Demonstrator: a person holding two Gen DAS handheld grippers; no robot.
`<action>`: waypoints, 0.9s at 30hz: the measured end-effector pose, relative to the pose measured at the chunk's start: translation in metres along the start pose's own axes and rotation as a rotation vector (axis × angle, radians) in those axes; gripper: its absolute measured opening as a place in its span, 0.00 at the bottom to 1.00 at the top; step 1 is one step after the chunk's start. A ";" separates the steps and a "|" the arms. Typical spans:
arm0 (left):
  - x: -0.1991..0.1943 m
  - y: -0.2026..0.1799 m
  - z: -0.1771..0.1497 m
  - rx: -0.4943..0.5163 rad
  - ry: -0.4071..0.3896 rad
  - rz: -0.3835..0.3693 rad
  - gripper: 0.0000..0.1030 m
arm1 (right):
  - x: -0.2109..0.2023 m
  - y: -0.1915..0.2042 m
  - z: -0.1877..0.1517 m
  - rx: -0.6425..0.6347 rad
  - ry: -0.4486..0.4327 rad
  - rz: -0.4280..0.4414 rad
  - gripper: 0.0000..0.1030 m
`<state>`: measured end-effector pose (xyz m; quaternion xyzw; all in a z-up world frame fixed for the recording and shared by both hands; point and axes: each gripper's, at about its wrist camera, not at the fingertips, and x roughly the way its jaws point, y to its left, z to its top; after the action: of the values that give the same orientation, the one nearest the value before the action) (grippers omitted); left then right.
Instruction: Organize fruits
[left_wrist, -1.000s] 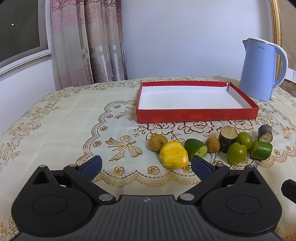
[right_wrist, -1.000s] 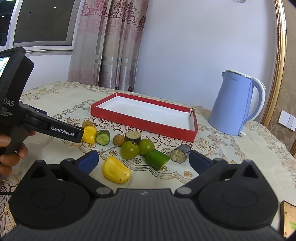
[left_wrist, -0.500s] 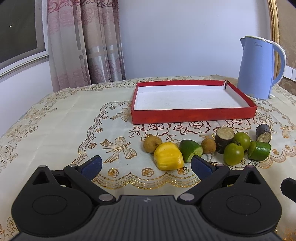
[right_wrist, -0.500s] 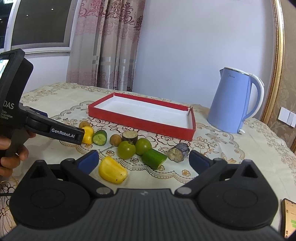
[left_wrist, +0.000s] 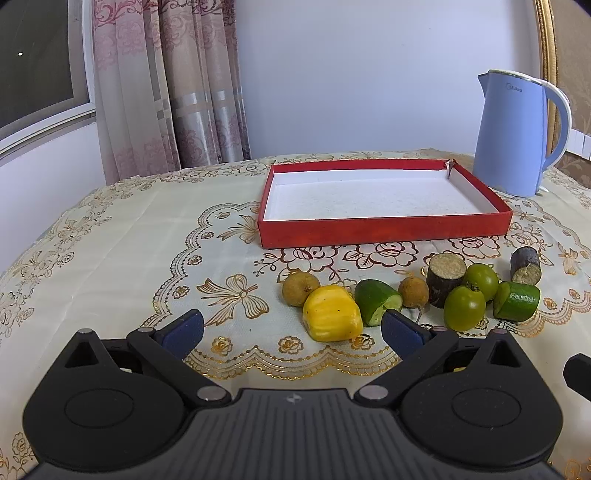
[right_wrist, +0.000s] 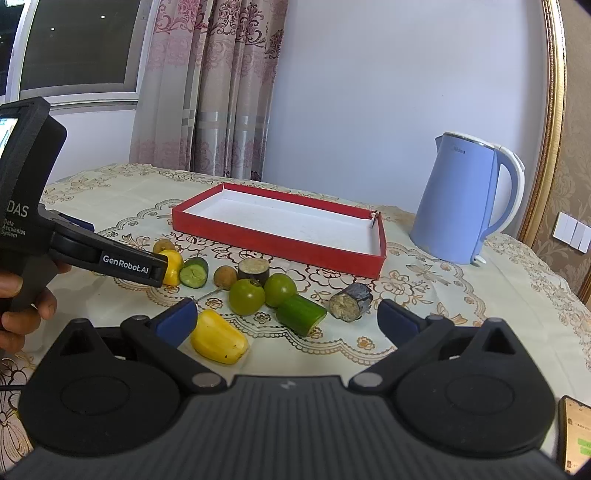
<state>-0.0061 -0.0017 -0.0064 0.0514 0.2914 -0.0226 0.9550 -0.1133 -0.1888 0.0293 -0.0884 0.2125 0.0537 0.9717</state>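
Over the last second both views have closed in on the fruit row. In the left wrist view the row has grown larger and slid toward centre, so the yellow fruit (left_wrist: 331, 314) now sits between the tips of the left gripper (left_wrist: 291, 326). In the right wrist view a second yellow piece (right_wrist: 218, 338) has come up close to the right gripper (right_wrist: 286, 319), just beside its left tip. Both pairs of jaws are spread wide, holding nothing. Reading: approach phase, first picks not yet made.

Red tray (left_wrist: 384, 232) is the landmark (white inside, nothing in it). All fruit lies on the surface in front of its near wall:
- brown round fruit (left_wrist: 300, 288) in front of the tray's left end, touching the yellow fruit
- cut green piece (left_wrist: 376, 301), pale cut face toward the camera
- smaller brown fruit (left_wrist: 413, 292)
- dark stub (left_wrist: 444, 274) standing on end, fibrous pale top
- two green round fruits (left_wrist: 464, 308), smooth and glossy, touching each other
- second green piece (left_wrist: 516, 301) and second dark stub (left_wrist: 525, 266) off the tray's right end

Blue kettle (left_wrist: 517, 134) stands behind the tray's right corner. Yellow pieces look soft and waxy; a light squeeze seems wise.
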 end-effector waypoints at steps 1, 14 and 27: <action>0.000 0.000 0.000 0.000 -0.001 0.000 1.00 | 0.000 0.000 0.000 -0.001 0.000 0.000 1.00; 0.000 0.000 0.000 -0.001 0.000 -0.001 1.00 | 0.000 0.000 0.003 -0.018 -0.001 -0.002 1.00; 0.002 -0.001 -0.002 -0.001 0.003 -0.002 1.00 | 0.000 0.000 0.002 -0.019 -0.002 -0.004 1.00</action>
<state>-0.0059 -0.0027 -0.0088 0.0506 0.2928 -0.0232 0.9546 -0.1125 -0.1883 0.0309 -0.0979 0.2106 0.0537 0.9712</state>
